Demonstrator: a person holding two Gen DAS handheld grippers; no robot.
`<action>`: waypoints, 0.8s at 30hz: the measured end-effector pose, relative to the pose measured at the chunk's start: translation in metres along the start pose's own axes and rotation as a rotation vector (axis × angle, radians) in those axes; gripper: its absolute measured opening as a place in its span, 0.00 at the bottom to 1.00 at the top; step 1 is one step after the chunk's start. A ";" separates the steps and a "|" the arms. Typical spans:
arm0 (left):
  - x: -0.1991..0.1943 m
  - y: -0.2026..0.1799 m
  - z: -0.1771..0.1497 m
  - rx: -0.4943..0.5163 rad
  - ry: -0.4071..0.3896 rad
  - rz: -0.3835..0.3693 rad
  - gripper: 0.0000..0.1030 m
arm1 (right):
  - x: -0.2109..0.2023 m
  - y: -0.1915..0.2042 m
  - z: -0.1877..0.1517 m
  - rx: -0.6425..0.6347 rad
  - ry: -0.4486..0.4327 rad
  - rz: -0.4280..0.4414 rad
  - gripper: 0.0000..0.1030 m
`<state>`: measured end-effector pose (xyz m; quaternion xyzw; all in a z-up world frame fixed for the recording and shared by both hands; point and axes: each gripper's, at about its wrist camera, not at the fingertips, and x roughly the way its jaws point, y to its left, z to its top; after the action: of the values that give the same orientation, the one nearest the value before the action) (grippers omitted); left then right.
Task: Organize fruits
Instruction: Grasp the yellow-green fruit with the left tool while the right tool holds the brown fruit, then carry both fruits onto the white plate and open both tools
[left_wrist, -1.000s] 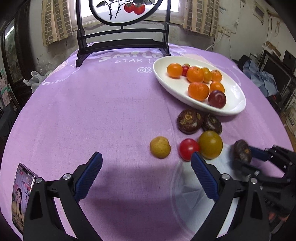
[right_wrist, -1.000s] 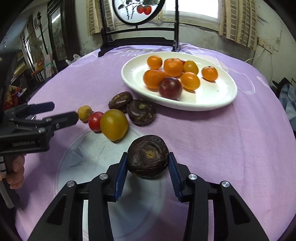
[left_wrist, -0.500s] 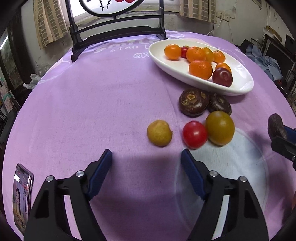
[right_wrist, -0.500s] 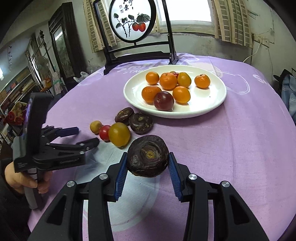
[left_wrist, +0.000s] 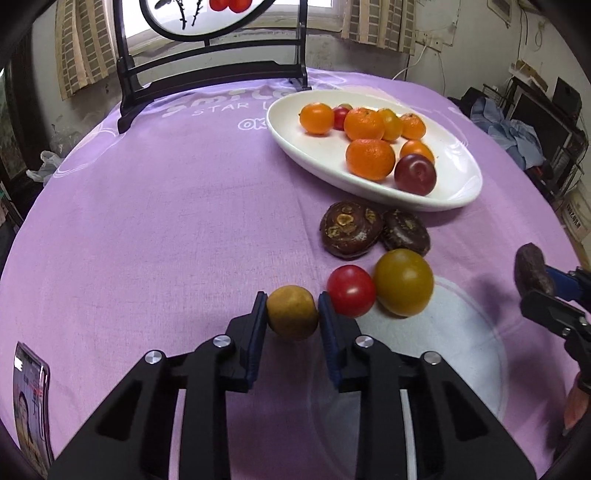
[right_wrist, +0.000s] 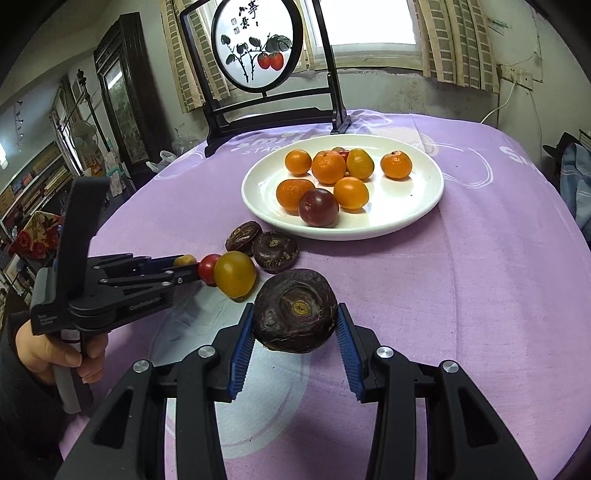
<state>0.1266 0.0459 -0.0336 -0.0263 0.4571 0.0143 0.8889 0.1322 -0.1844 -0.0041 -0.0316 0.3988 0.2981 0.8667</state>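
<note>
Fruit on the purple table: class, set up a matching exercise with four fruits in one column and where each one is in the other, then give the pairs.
1. yellow fruit
2. dark fruit
3. plum
4. red tomato

A. on the plate
B. in the right gripper
C. on the cloth
D. in the left gripper

Pairs: 1-D, 2-B, 3-A, 4-C

The purple tablecloth bears white print, partly hidden by the plate: "STAR L" and "OK". The round painted screen carries Chinese characters, too small to read.
</note>
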 end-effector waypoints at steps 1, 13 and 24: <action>-0.006 0.001 0.000 -0.005 -0.011 -0.008 0.27 | -0.001 0.000 0.000 0.003 -0.004 -0.002 0.42; -0.061 -0.033 0.063 0.014 -0.176 -0.096 0.27 | -0.026 0.008 0.040 -0.079 -0.090 -0.043 0.42; 0.042 -0.030 0.140 -0.094 -0.060 -0.011 0.27 | 0.046 -0.042 0.084 -0.001 -0.031 -0.140 0.42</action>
<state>0.2663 0.0248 0.0144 -0.0700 0.4290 0.0317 0.9000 0.2345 -0.1716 0.0132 -0.0554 0.3821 0.2374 0.8914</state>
